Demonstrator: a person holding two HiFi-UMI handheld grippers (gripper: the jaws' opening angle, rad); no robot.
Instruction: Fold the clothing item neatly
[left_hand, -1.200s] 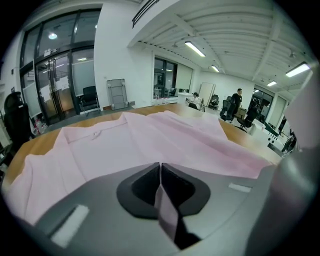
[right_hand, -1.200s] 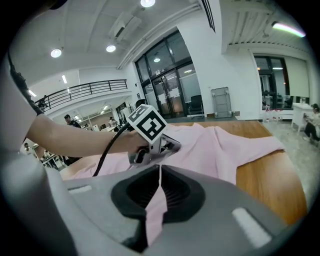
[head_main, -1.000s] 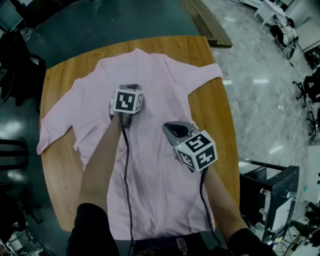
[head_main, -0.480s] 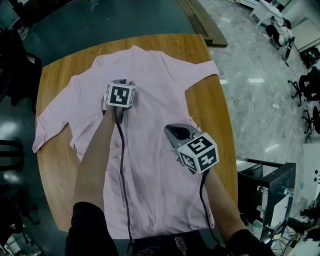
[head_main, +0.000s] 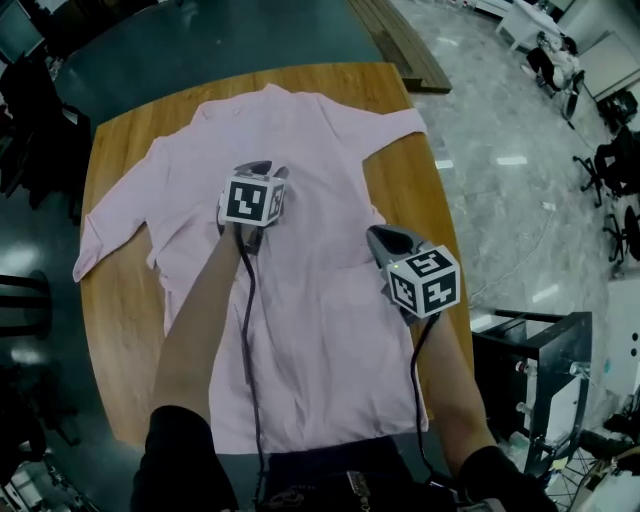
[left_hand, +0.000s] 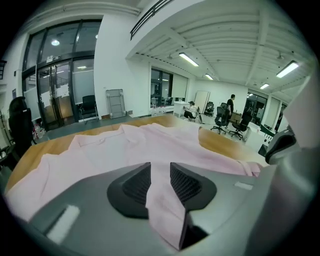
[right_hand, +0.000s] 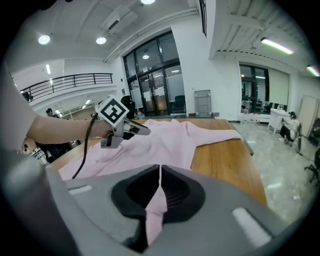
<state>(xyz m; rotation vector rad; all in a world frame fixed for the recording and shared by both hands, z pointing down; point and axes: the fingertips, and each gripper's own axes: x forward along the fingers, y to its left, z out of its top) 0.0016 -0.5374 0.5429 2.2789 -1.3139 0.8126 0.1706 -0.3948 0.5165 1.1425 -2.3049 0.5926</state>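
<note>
Pale pink short-sleeved fabric shirt (head_main: 300, 300): spread flat on round wooden counter (head_main: 120, 300). Left gripper (left_hand: 160, 176): jaws partly apart, just opening, shirt fabric between them. Right gripper (right_hand: 160, 186): jaws closed, pinching a fold at shirt's right side.

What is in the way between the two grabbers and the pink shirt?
Nothing visible. The right gripper is shut on a fold of the pink shirt. On the left gripper the jaws have just been opening, with shirt cloth between them.
</note>
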